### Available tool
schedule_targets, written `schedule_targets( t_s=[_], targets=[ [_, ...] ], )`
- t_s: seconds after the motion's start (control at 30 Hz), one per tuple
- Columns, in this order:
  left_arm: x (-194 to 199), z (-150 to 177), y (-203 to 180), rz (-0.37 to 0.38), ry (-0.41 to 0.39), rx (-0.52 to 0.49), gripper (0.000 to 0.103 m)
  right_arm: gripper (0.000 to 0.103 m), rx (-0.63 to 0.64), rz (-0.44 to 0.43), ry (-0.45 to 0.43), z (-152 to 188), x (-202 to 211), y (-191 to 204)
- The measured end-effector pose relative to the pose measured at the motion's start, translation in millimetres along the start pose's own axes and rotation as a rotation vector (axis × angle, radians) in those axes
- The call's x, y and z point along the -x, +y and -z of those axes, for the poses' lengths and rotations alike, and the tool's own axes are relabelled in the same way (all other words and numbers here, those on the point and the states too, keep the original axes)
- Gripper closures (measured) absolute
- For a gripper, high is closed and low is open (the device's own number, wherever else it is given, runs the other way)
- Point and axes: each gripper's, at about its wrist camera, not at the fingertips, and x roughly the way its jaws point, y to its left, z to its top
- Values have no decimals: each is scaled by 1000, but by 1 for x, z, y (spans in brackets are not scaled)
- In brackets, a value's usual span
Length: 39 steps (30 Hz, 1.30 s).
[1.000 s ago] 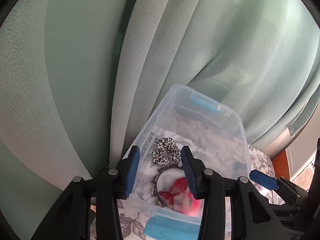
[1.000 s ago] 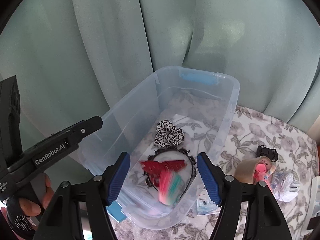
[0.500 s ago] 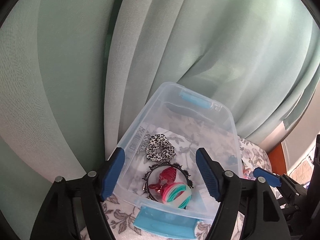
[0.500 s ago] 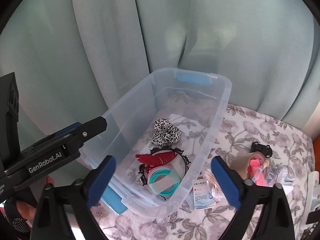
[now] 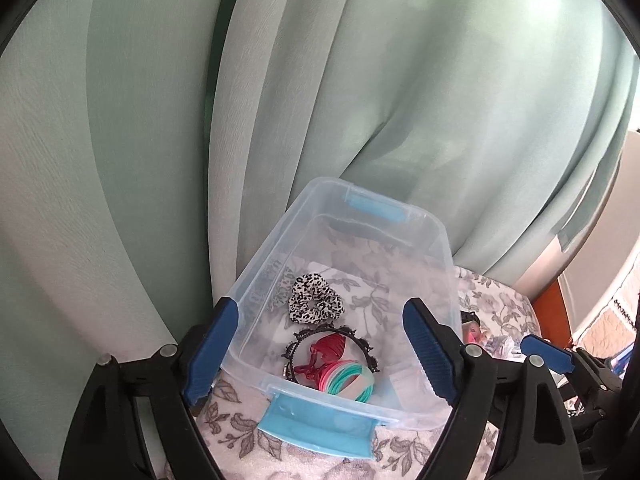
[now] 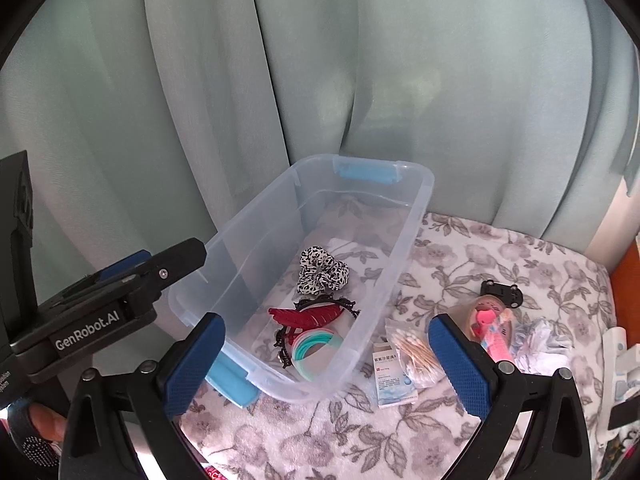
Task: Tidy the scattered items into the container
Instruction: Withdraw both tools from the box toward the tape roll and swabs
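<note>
Both grippers are spread wide with nothing in them. The left gripper point(image 5: 320, 350) hangs over the near end of the clear plastic bin point(image 5: 442, 248), its blue pads either side of the bin's contents from its own view, touching nothing that I can see. The right gripper point(image 6: 326, 360) is just as wide open and empty, hovering above the near right corner of the bin.

Inside the bin: a leopard-print scrunchie point(image 6: 322, 271) about mid-floor, then nearer the front a black headband point(image 6: 352, 305) with a red claw clip point(image 6: 306, 316) lying across it, and a bundle of pink and teal hair ties point(image 6: 314, 350) at the near end. In the left wrist view that bundle sits right between the pads, lower down in the bin.

Still out on the floral cloth point(image 6: 460, 264) to the right of the bin — a small white box point(image 6: 394, 378) just beside the bin wall, a bag of cotton swabs point(image 6: 414, 354) overlapping it, a pink toy point(image 6: 490, 326) partly hidden behind the right gripper's right pad, a small black clip point(image 6: 500, 291) further back, and some crumpled plastic wrap point(image 6: 538, 344). Green curtain point(image 6: 360, 60) hangs right behind the bin, pressing on its far and left sides — tight on that side.
</note>
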Motion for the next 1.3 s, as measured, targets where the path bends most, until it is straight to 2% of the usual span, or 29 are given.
schedule_targets(
  t_s=[0.27, 0.43, 0.6, 0.8, 1.03, 1.3],
  targets=[
    [34, -1, -20, -2, -63, -48, 16, 0, -15, 15, -44, 9, 29, -4],
    [53, 0, -29, -4, -103, -44, 15, 0, -34, 30, -74, 17, 49, -11],
    [69, 2, -45, -5, -133, -56, 8, 0, -67, 48, -102, 28, 69, -26],
    [85, 8, -74, 6, -154, -108, 8, 0, -117, 64, -149, 42, 97, -48],
    [95, 19, -111, 76, -160, -174, 5, 0, -186, 86, -197, 62, 127, -80],
    [88, 36, -153, 169, -103, -228, 5, 0, -242, 110, -228, 85, 149, -116]
  ],
)
